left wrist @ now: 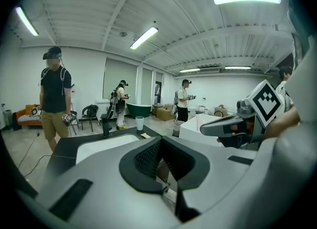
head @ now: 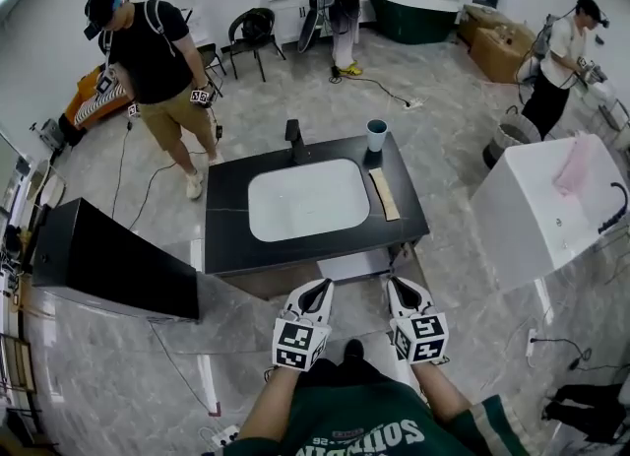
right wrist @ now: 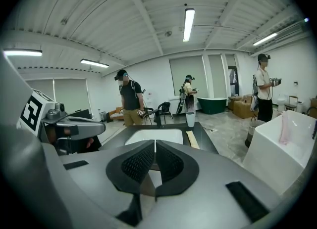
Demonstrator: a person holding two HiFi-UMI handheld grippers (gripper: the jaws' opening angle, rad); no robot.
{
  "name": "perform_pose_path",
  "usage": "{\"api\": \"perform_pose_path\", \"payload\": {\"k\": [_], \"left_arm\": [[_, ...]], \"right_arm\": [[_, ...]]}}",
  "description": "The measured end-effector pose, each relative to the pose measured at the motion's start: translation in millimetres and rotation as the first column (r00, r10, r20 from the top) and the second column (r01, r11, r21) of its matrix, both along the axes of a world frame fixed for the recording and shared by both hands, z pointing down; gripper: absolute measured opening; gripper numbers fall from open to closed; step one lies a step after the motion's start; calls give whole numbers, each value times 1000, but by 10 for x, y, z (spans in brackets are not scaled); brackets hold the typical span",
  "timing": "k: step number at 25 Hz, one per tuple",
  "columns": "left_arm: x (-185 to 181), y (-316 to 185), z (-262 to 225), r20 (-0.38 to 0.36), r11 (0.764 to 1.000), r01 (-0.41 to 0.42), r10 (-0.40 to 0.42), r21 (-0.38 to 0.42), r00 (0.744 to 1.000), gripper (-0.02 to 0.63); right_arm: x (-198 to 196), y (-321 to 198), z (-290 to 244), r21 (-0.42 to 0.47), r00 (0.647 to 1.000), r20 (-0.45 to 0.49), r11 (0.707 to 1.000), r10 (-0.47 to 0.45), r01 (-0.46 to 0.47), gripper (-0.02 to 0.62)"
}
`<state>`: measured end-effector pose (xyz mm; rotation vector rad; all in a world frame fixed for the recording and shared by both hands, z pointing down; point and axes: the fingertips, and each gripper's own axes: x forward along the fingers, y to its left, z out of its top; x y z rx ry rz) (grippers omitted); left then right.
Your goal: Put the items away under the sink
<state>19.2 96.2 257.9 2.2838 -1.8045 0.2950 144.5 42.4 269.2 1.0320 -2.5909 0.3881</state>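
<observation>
Ahead at one o'clock, the cup (head: 376, 134) and wooden strip (head: 384, 194) were set on the counter (head: 226, 223). Left claw (head: 320, 289) and right claw (head: 399, 289) were held closed and empty; opening was judged necessary before approach.

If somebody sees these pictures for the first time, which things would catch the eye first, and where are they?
First, the black vanity counter with its white rectangular basin, in the middle of the room. On its far right corner stands a blue-green cup, and a pale wooden strip lies right of the basin. Nearest the viewer, the white left gripper and right gripper point toward it, fingers together, holding nothing.
</observation>
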Motion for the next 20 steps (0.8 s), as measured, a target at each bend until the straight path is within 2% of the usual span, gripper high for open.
{"api": "perform_pose_path", "payload": {"k": [5,13,20], "left_arm": [[-196,-365,31,-15,999,-42,42,-6,999,11],[-425,-1193,140,-1,983,-182,182,-17,983,11],[-478,-1678,188,-30,969,-249,248,-6,968,11]], "right_arm": [[-219,-326,58,-10,1000,-14,1000,22,-23,43],[-618,-897,149,-10,994,-17,994,106,-107,44],[-716,-1354,367,-5,984,-59,985,171,-171,44]]}}
